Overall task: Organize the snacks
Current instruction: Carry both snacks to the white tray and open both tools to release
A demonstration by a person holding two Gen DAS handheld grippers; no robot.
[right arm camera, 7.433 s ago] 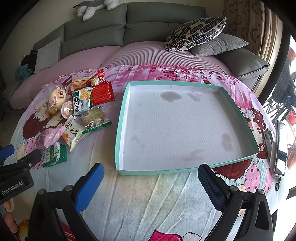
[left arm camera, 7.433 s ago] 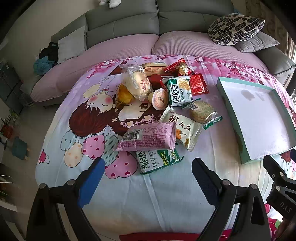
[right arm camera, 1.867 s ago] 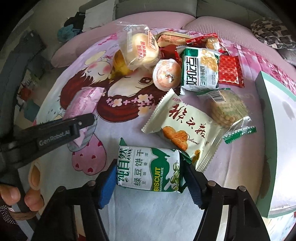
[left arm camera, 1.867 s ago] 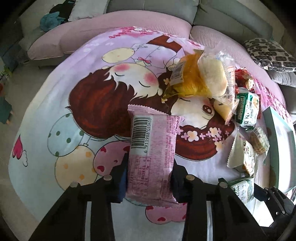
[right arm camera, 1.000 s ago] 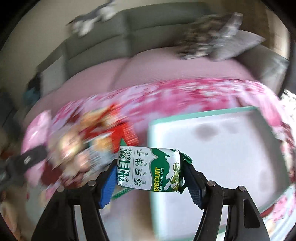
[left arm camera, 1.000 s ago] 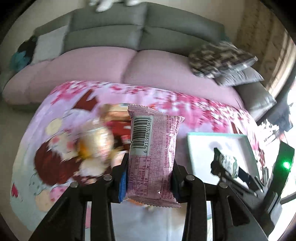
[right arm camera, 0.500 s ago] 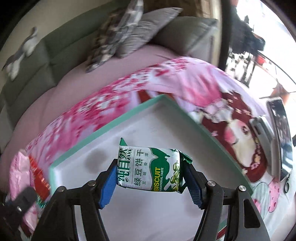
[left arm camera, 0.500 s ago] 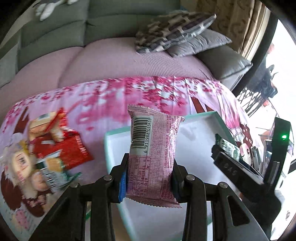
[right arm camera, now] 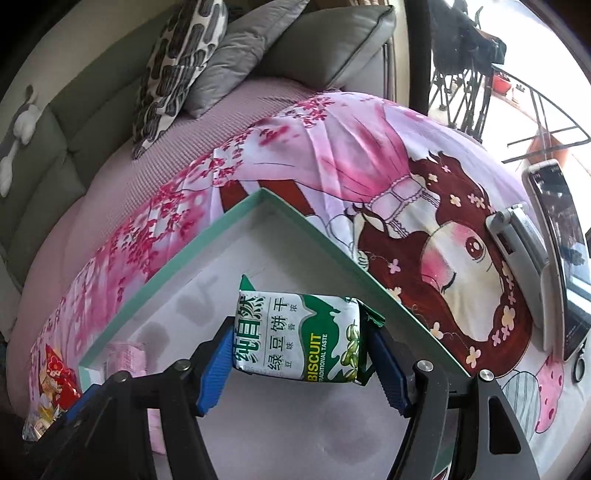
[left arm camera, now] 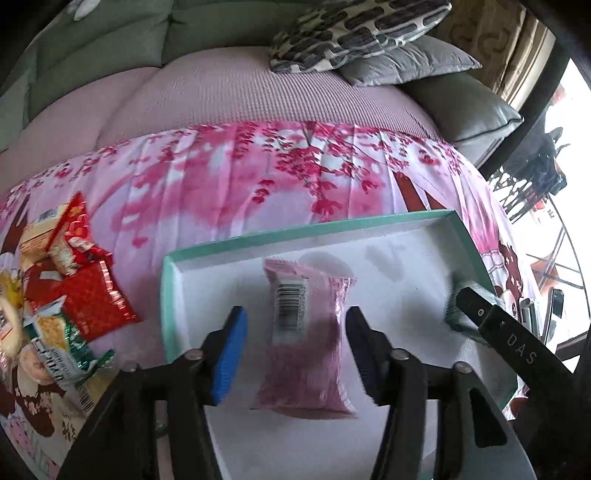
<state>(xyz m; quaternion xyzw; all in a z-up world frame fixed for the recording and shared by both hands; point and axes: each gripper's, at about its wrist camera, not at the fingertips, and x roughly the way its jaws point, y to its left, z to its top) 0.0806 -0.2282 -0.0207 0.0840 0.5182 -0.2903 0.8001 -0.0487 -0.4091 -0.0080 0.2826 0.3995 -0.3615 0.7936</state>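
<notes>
Since the frame a second ago, both of your grippers have travelled from the snack pile to the tray [left arm camera: 168, 295], and the pink pack [left arm camera: 306, 332] has left the left pads.

Left gripper [left arm camera: 295, 347]: jaws are opening and stand about half open. Clear space shows on both sides of the pink pack between them. The pack is motion-blurred over the tray floor, near the tray's far left corner; you cannot tell whether it has landed.

Right gripper [right arm camera: 299, 354]: jaws are opening. The biscuit pack [right arm camera: 299, 336] sits between the pads over the tray, close to its far right rim [right arm camera: 332, 240]. The left pad appears to touch it; contact at the right pad is unclear.

Risks:
- A biscuit pack released this close to the rim may land on the edge and tip out onto the sheet [right arm camera: 369, 155].
- A falling pink pack may bounce or land askew.
- The two grippers work close together over the tray; a hasty withdrawal could knock them.

Surface: a cartoon-print sheet on a table. Remaining snacks [left arm camera: 62, 295] lie left of the tray. A sofa [left arm camera: 92, 48] with cushions [left arm camera: 351, 33] stands beyond the tray.
</notes>
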